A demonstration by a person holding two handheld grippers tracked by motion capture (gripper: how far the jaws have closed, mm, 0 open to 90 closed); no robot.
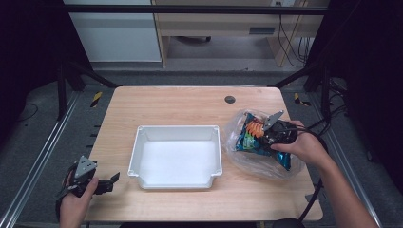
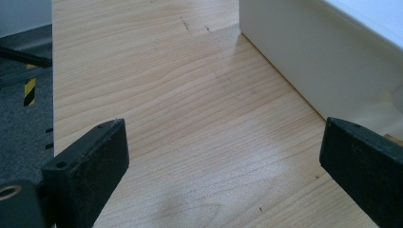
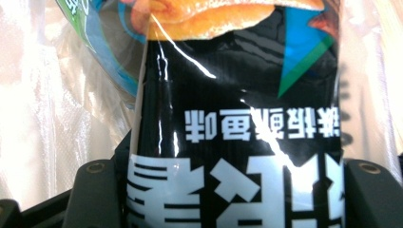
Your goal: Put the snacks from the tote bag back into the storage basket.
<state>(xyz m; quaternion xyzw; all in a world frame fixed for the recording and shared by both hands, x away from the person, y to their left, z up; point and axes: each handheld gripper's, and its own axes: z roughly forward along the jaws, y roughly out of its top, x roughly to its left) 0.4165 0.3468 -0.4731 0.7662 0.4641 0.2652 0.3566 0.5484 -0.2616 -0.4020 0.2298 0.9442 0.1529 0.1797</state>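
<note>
So the tabletop (image 1: 190, 102) has a big white tray (image 1: 216, 156) sitting about in the middle, nothing in it as far as the high view lets on. That tray lies off to the left of the right gripper (image 1: 259, 130), and that's really the relation the next move hangs on: anything pulled out has to travel leftward from that gripper to get over the tray's near wall.

Next down in size, a clear plastic bag (image 1: 285, 168) lies just in front of and around the right gripper, near the tabletop's right edge. Inside it is a dark snack packet (image 3: 228, 95), and the right gripper is clamped on the packet's end, both jaws pressing its sides. The packet's long axis runs straight away from that gripper, so a pull back along it looks like the way out of the bag.

The left gripper (image 1: 111, 180) hovers by the tabletop's near left corner, jaws wide apart with nothing between them, tray wall just ahead to its right. It's well away from the packet; the right one is plainly the nearer.
</note>
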